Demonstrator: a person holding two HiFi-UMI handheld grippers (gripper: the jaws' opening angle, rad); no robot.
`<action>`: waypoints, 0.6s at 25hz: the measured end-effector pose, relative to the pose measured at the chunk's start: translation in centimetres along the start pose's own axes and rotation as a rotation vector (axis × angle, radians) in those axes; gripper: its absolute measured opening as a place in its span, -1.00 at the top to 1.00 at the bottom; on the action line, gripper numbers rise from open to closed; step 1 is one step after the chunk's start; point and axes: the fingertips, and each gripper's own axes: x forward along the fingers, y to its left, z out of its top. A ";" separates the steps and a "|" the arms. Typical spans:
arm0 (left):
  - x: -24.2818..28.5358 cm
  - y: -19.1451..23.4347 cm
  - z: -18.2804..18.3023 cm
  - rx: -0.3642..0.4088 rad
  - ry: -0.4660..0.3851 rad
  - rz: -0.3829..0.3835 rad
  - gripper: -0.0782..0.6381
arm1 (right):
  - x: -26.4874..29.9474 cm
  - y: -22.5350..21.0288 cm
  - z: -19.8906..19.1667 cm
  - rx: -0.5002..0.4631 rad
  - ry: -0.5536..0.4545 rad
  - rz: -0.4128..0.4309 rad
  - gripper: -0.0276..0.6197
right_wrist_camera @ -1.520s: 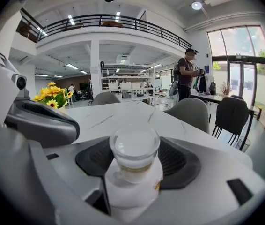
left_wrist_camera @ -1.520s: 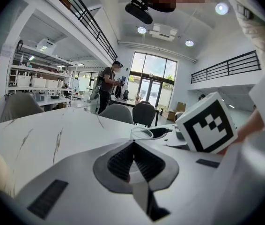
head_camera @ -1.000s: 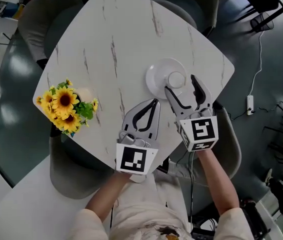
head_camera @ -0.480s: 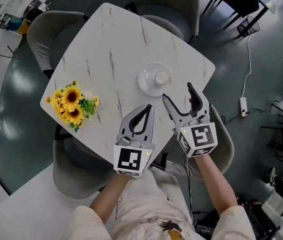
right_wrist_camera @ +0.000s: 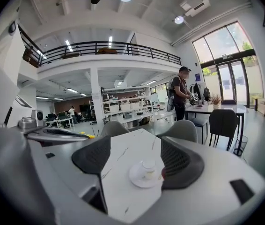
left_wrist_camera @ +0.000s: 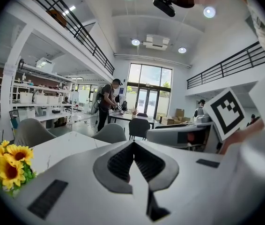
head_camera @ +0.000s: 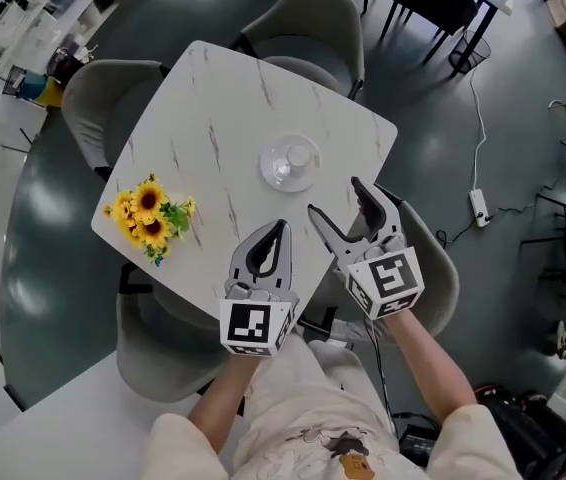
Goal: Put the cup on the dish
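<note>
A small white cup stands upright on a round white dish near the right corner of the marble table. The right gripper view shows the same cup on the dish, well ahead of the jaws. My right gripper is open and empty, drawn back from the dish toward the table's near edge. Left of it, over the near edge, my left gripper is shut with nothing in it.
A bunch of yellow sunflowers lies at the table's left corner. Grey chairs ring the table. A white power strip and cable lie on the dark floor to the right. People stand at tables far behind.
Both grippers have pulled back from the dish toward the person. The head camera has risen, so the table looks smaller. The cup stays on the dish.
</note>
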 end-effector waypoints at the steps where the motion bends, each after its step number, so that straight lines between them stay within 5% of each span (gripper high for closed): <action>1: -0.5 -0.5 0.3 0.004 -0.005 -0.005 0.77 | -0.6 0.4 0.2 0.000 -0.006 0.007 -0.13; 9: -4.9 -4.7 2.8 0.017 -0.045 -0.035 0.77 | -6.5 2.9 2.5 0.000 -0.054 0.038 0.12; 15: -8.5 -7.0 3.7 0.005 -0.069 -0.056 0.77 | -11.8 3.7 4.3 0.018 -0.098 -0.028 0.91</action>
